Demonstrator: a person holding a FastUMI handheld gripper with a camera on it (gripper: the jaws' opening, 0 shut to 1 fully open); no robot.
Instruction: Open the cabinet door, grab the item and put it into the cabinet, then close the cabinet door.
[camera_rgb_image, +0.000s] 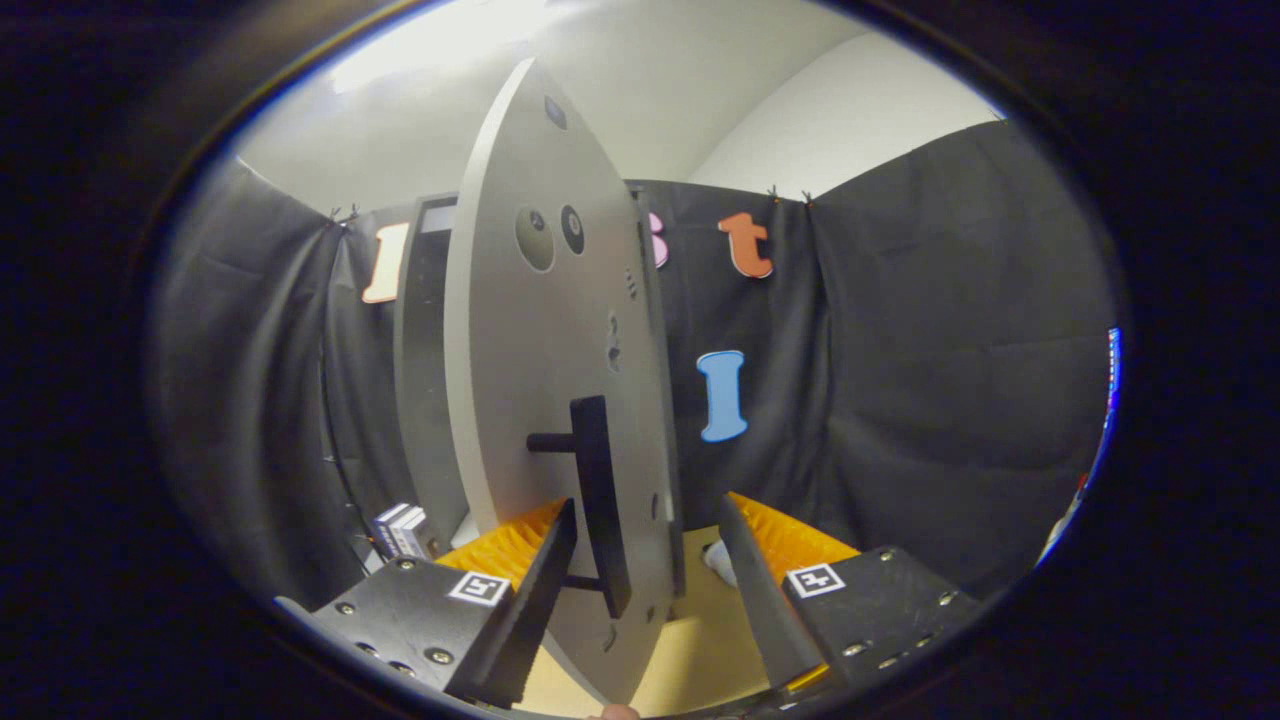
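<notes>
1. Far left, beyond the fingers: a small boxed item (400, 528), which I take to be the thing to be stored, stands on the surface (690, 650) beside the cabinet (425, 400).
2. Centre: the cabinet door (545, 400) stands swung out, nearly edge-on to me, its dark handle (600, 500) running vertically with its long axis upright.
3. The handle sits between the fingers of my hand-held gripper (640, 560), close to the left finger; the door's edge also falls within the gap.
4. The fingers are spread and press on nothing.
5. Judgement: the door looks open, so the next move is leftward, round the door, toward the item.
</notes>
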